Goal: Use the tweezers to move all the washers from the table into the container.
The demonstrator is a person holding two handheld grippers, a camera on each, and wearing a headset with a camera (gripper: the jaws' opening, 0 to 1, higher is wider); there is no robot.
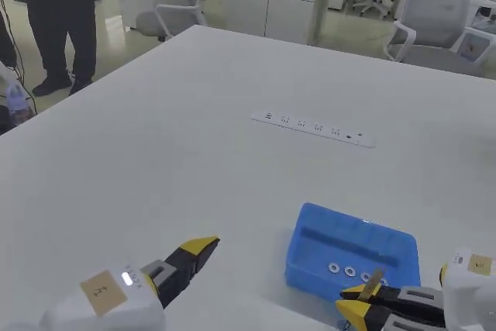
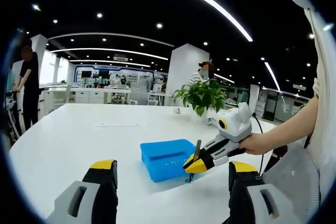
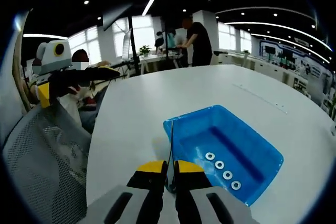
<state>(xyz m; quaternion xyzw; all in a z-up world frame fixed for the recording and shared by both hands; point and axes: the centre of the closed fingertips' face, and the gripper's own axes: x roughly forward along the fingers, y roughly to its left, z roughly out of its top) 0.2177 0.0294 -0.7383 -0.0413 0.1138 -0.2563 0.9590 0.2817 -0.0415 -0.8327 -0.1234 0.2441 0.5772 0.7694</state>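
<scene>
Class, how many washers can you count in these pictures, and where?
4. The washers lie in one row on the floor of the blue container, near the right tool; the tweezers may hide others.

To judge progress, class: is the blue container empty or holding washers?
Holding washers: four washers lie in a row on the floor of the blue container, seen in the right gripper view.

The left gripper (image 1: 203, 247) and right gripper (image 1: 350, 302) look alike: white bodies, black jaws, yellow tips. Each carries a tan sticker (image 1: 102, 292) with what may be a scribbled mark. A small white light (image 1: 127, 277) glows on the left one.
</scene>
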